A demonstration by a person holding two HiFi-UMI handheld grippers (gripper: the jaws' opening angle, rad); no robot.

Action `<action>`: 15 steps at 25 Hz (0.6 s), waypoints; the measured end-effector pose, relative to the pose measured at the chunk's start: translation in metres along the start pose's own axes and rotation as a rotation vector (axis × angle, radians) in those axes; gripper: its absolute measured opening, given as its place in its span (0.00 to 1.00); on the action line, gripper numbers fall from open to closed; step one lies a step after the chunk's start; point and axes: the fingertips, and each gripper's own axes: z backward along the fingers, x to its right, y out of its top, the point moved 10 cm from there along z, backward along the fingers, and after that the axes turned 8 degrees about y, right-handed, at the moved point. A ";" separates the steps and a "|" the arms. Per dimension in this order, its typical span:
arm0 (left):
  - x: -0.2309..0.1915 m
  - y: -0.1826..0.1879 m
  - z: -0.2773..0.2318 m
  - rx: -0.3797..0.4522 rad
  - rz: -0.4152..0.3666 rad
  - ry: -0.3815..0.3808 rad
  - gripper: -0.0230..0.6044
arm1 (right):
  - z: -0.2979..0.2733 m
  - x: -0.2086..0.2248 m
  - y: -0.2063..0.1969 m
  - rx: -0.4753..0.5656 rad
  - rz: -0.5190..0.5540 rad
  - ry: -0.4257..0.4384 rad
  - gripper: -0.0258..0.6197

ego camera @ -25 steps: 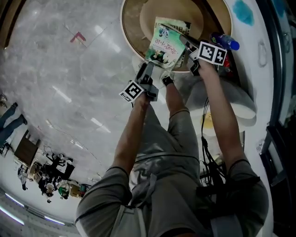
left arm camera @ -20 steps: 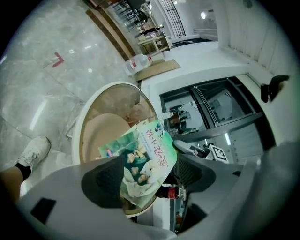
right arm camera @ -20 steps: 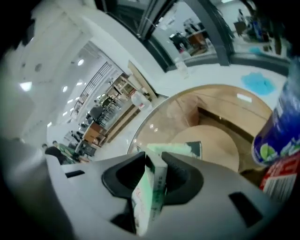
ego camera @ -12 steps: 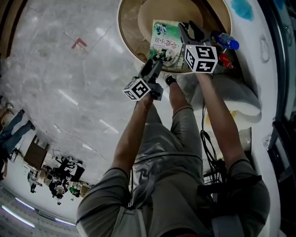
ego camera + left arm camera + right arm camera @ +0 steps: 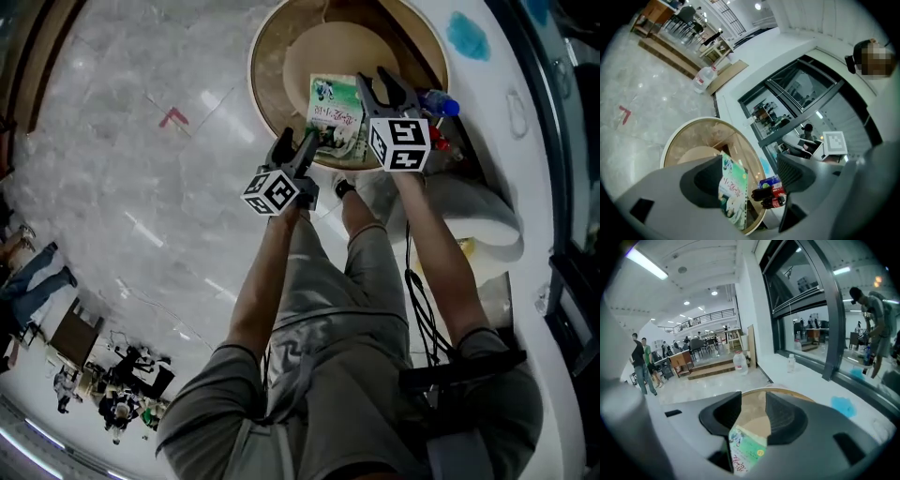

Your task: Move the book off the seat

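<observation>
**Book flat on the seat, both grippers off it**

Head view first. The book (image 5: 336, 114) lies cover up on the round seat (image 5: 270, 89), on the half nearest the person, and its lower edge reaches the seat's near rim. The left gripper (image 5: 295, 146) hovers right at that near rim, just beside the book's lower left corner, jaws spread. The right gripper (image 5: 384, 89) hangs over the seat along the book's right edge, its two jaws forked apart. A blue bottle (image 5: 442, 103) and a red bottle (image 5: 438, 142) sit just outside the seat's rim, on the right gripper's side.

Over to the left gripper view. The jaws stand wide and pinch nothing. The book shows flat on the seat, partly behind the left jaw, with the right jaw well clear of it. Both bottles show in the gap, just past the seat's rim.

Now the right gripper view. These jaws have just been opening and stand parted. The seat's tan top fills the gap, and a corner of the book shows low in it, lying on the seat with neither pad pressing on it. A water jug (image 5: 739, 363) stands on the floor well beyond the seat's far rim
</observation>
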 end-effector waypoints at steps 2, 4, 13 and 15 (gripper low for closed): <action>0.022 0.024 0.010 0.018 -0.075 -0.008 0.61 | 0.022 -0.010 0.020 0.022 0.000 -0.005 0.28; 0.050 0.059 0.011 0.062 -0.167 -0.041 0.61 | 0.040 -0.015 0.050 0.068 0.014 -0.018 0.28; 0.223 0.219 0.089 0.302 -0.599 -0.148 0.61 | 0.177 -0.045 0.203 0.303 0.073 -0.079 0.28; 0.268 0.249 0.117 0.374 -0.662 -0.181 0.61 | 0.216 -0.049 0.235 0.377 0.068 -0.105 0.28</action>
